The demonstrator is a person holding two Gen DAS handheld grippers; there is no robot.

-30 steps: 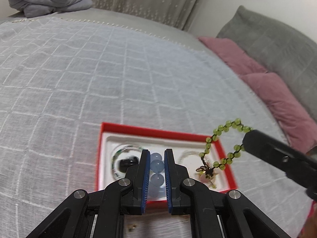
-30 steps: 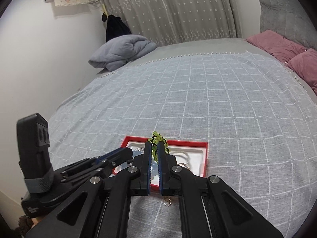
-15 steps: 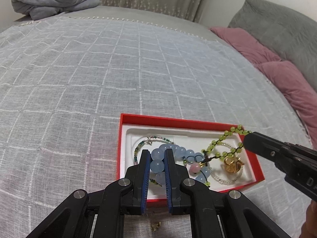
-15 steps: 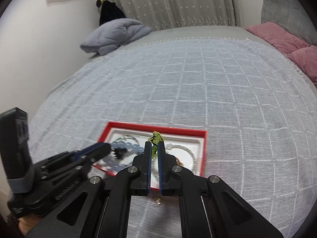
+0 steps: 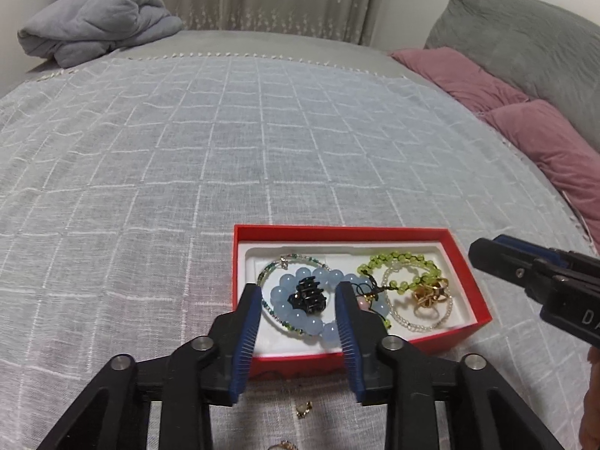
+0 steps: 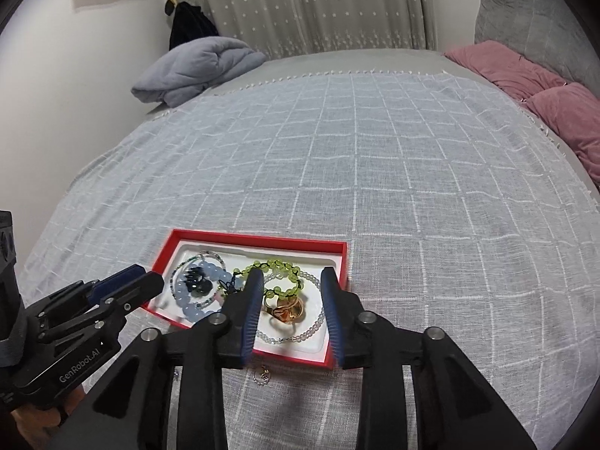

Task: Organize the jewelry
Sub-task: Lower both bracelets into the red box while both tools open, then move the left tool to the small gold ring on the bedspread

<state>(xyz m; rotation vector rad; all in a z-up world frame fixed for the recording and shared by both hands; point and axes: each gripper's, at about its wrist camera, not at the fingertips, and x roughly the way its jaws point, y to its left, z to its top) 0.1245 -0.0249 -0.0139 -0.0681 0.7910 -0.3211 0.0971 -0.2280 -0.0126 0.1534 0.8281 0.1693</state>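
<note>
A red box [image 5: 465, 262] [image 6: 339, 262] with a white liner lies on the bed. Inside rest a pale blue bead bracelet [image 5: 279, 294] [image 6: 189, 309], a black clip [image 5: 308, 295] [image 6: 195, 283], a green bead bracelet [image 5: 393, 258] [image 6: 277, 264], gold rings [image 5: 429, 294] [image 6: 287, 309] and a clear bead strand [image 6: 313, 328]. My left gripper [image 5: 299, 292] hovers over the blue bracelet, jaws opening, pads clear of it. My right gripper [image 6: 288, 277] hangs over the green bracelet and rings, jaws opening, nothing pressed between them.
Small gold pieces [image 5: 303, 408] [image 6: 262, 373] lie on the checked grey bedspread [image 5: 225, 150] just in front of the box. A folded grey blanket [image 5: 97, 22] sits at the far left. Pink pillows [image 5: 525, 127] and a grey one line the right side.
Both grippers went from shut to parted. The blue bracelet left my left gripper and the green bracelet left my right; both now lie in the red box.
</note>
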